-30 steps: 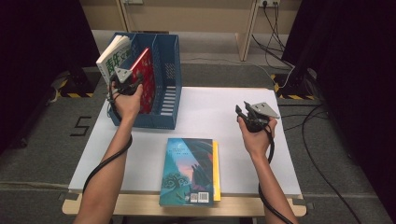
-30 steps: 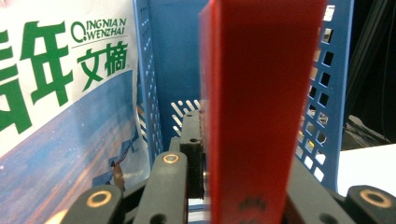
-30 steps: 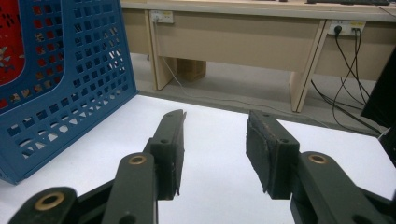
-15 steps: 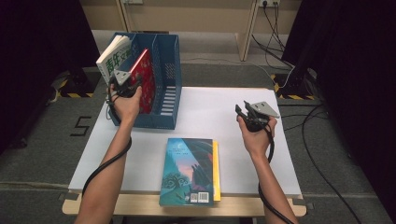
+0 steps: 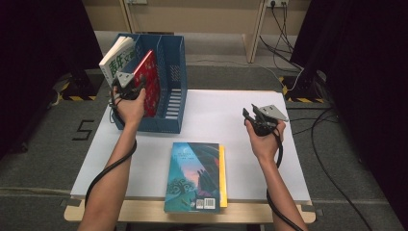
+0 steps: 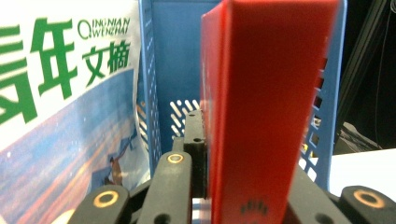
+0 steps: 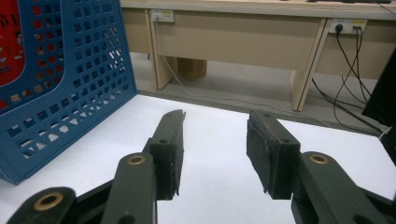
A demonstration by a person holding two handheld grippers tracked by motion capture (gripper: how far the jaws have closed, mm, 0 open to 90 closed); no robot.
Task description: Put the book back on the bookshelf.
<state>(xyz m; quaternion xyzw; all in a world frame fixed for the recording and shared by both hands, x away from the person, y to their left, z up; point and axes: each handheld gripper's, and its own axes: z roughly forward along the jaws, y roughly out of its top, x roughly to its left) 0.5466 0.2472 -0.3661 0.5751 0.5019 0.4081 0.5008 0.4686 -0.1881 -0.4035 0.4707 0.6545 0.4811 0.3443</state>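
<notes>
A red book (image 5: 150,83) stands tilted in the left compartment of a blue file rack (image 5: 172,72). My left gripper (image 5: 129,85) is shut on its near edge. In the left gripper view the red book (image 6: 266,93) sits between the jaws of the left gripper (image 6: 247,149), and the pads have just closed a little tighter on it. A white book with green lettering (image 5: 117,60) leans at the rack's left (image 6: 60,93). My right gripper (image 5: 248,115) hovers open over the table's right half with nothing between its jaws (image 7: 215,135).
A teal hardcover book (image 5: 195,175) lies flat at the front edge of the white table (image 5: 226,110). The rack's perforated blue side (image 7: 60,70) stands to the left of the right gripper. Desks and cables stand behind the table.
</notes>
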